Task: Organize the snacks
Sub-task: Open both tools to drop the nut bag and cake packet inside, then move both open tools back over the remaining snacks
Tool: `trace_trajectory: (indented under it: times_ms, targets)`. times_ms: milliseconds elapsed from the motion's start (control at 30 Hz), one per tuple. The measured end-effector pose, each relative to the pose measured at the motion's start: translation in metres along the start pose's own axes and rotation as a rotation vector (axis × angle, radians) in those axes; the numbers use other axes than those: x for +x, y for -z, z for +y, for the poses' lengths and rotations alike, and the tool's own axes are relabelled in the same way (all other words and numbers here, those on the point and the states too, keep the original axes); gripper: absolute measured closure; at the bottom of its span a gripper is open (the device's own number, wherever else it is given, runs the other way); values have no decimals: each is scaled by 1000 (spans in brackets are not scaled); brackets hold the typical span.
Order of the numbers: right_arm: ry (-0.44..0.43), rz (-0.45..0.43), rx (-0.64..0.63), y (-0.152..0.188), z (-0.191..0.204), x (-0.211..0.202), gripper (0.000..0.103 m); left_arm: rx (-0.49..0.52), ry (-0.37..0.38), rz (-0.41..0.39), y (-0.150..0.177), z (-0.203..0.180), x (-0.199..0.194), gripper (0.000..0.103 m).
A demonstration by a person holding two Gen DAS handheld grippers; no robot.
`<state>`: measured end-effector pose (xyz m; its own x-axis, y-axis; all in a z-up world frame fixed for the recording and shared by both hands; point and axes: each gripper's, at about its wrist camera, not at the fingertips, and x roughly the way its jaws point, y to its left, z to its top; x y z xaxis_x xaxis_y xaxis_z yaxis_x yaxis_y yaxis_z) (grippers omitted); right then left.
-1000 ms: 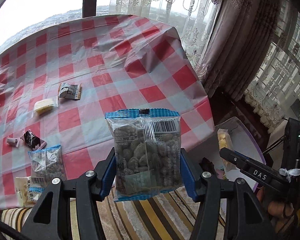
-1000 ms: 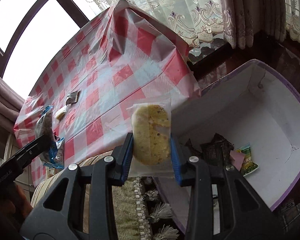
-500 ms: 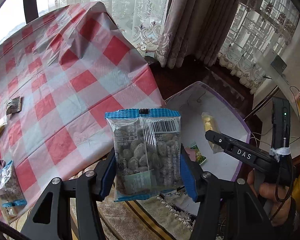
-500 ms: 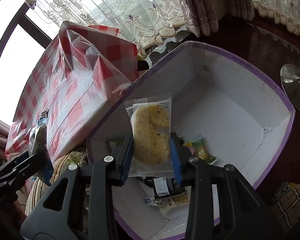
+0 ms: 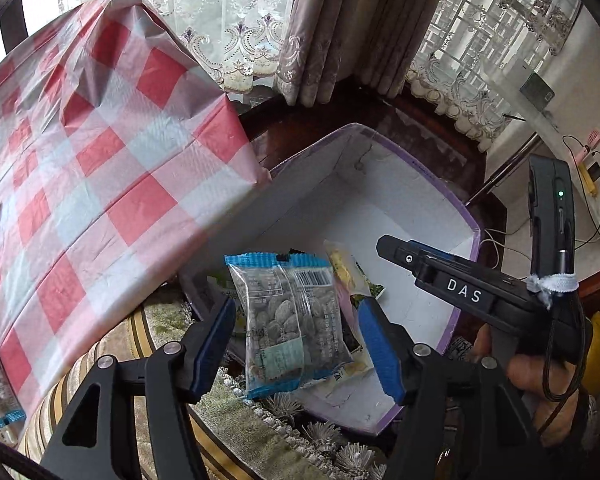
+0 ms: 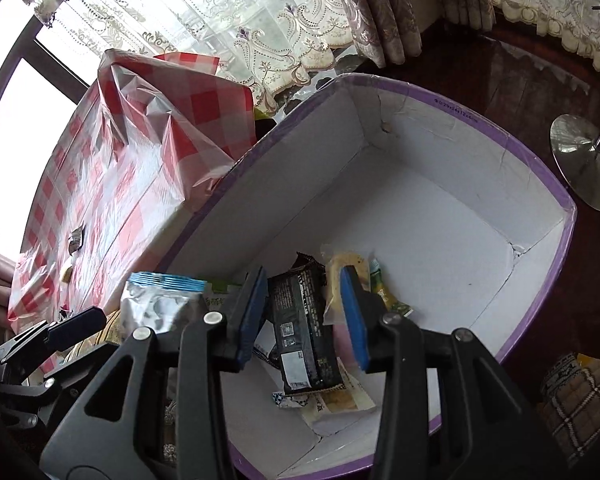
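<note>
A clear, blue-edged packet of nuts (image 5: 292,320) hangs tilted between the fingers of my left gripper (image 5: 296,346). The jaws are opening and there is a gap on each side of the packet. It is over the near corner of the white box with a purple rim (image 5: 420,168). My right gripper (image 6: 303,316) is over the same box (image 6: 460,120), its jaws opening too. The yellow cake packet (image 6: 342,276) has slipped free and sits partly behind the right finger, among the snacks on the box floor. A black packet (image 6: 304,332) lies below the gap.
The table with a red-and-white checked cloth (image 5: 112,168) stands left of the box and carries a few small snacks (image 6: 76,240). A striped fringed cushion (image 5: 112,344) lies under my left gripper. A chrome stand base (image 6: 580,152) and curtains stand beyond the box.
Both grippers swung from the table edge to over the box and dipped lower. Both jaws widened, so the nut packet tilted loose and the cake packet dropped away.
</note>
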<state>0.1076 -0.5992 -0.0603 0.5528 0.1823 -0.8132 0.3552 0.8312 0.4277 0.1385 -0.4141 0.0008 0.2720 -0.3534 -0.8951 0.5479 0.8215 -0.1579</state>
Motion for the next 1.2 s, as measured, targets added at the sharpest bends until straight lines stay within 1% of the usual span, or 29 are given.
trace_trajectory:
  times_ms: [133, 300, 433, 567, 733, 1000, 1067, 1200]
  targets:
    - [-5, 1, -12, 0, 6, -2, 58, -19, -4, -10, 1, 5, -4, 36]
    - [-15, 0, -45, 0, 19, -7, 58, -57, -16, -37, 5, 17, -14, 36]
    - [-27, 0, -79, 2, 34, -13, 58, -95, -24, -66, 12, 30, -25, 36]
    - [-40, 6, -120, 5, 56, -16, 57, -136, -53, -106, 22, 46, -41, 36]
    - [-60, 28, -189, 14, 89, -15, 55, -220, -80, -151, 39, 76, -61, 36]
    - [-96, 75, -317, 34, 149, -12, 54, -357, -104, -208, 72, 120, -92, 36]
    - [-106, 87, -351, 39, 164, -10, 50, -395, -116, -225, 83, 133, -102, 36]
    - [-128, 117, -418, 51, 196, -4, 46, -496, -130, -255, 112, 162, -123, 36]
